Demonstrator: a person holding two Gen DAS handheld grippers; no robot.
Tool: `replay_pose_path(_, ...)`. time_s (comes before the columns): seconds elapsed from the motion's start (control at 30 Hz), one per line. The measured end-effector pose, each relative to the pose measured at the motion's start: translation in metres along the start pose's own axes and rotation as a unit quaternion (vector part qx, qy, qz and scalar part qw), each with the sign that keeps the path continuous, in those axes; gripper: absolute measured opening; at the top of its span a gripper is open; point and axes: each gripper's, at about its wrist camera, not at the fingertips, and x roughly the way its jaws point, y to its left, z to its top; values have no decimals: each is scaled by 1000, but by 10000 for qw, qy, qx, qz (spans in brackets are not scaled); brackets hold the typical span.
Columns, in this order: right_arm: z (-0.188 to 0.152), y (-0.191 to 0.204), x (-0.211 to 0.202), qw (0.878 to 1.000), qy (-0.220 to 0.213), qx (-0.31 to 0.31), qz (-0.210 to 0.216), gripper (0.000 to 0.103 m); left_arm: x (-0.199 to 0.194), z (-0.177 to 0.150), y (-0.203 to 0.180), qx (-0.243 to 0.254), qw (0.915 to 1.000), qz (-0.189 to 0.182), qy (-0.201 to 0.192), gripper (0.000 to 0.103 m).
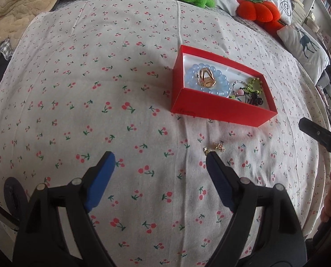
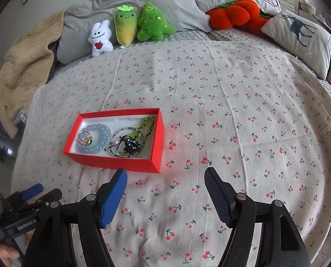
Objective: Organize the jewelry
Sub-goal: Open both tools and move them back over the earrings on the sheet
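The red box [image 2: 114,155] serves as the reference point; it sits open on the cherry-print bedspread [image 2: 232,133]. Well to the left of the box, at the bed's far left edge, lies a bunched beige blanket [image 2: 20,77]. Beyond the box, against a grey pillow [image 2: 143,4], stand a white plush [image 2: 99,39], a yellow-green plush [image 2: 125,27] and a green plush [image 2: 153,23]; none obstructs access to the box. Inside the box, the left half holds a pale blue bead bracelet [image 2: 98,139] with a gold ring piece [image 2: 84,138] resting on it; the right half holds a tangle of green beaded cord [image 2: 146,125] and a dark beaded item [image 2: 131,146]. In front of the box, loose on the bedspread, lies a small gold piece [image 1: 214,148], just beside the tip of the left gripper's right finger; contact cannot be confirmed. The left gripper [image 1: 160,159] stands wide with nothing between its fingers. The right gripper [image 2: 165,175] is likewise spread wide and empty, its left finger just short of the box's near wall. To the right of the box and further back lie an orange plush [image 2: 234,15] and a deer-print cushion [image 2: 299,35], well apart from it.
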Motion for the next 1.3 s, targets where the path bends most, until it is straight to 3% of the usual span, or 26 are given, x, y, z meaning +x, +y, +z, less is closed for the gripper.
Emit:
replay_pose_path(0.3,-34,-22,28,9959,609,668,20,74,3,-24,9,345,9992,185,74,84)
replay_pose_path(0.53,-53,-24,41,9952,755,574,-224,74,14,-36,6,564,9980,244,116,84)
replay_pose_path(0.73,-55,-17,43,9954,802,465,-238,74,18,-43,-15,940,9955,-39,77,84)
replay_pose_path(0.9,-53,-11,43,9966,745,221,-283,74,16,-46,-38,1120,9919,-591,15,83)
replay_pose_path(1.03,-56,-10,44,9964,778,19,-337,74,22,-51,-57,1461,9838,-1020,172,56)
replay_pose_path(1.3,-58,-15,47,9958,880,5,-267,74,32,-51,-72,1711,9781,-1176,135,43)
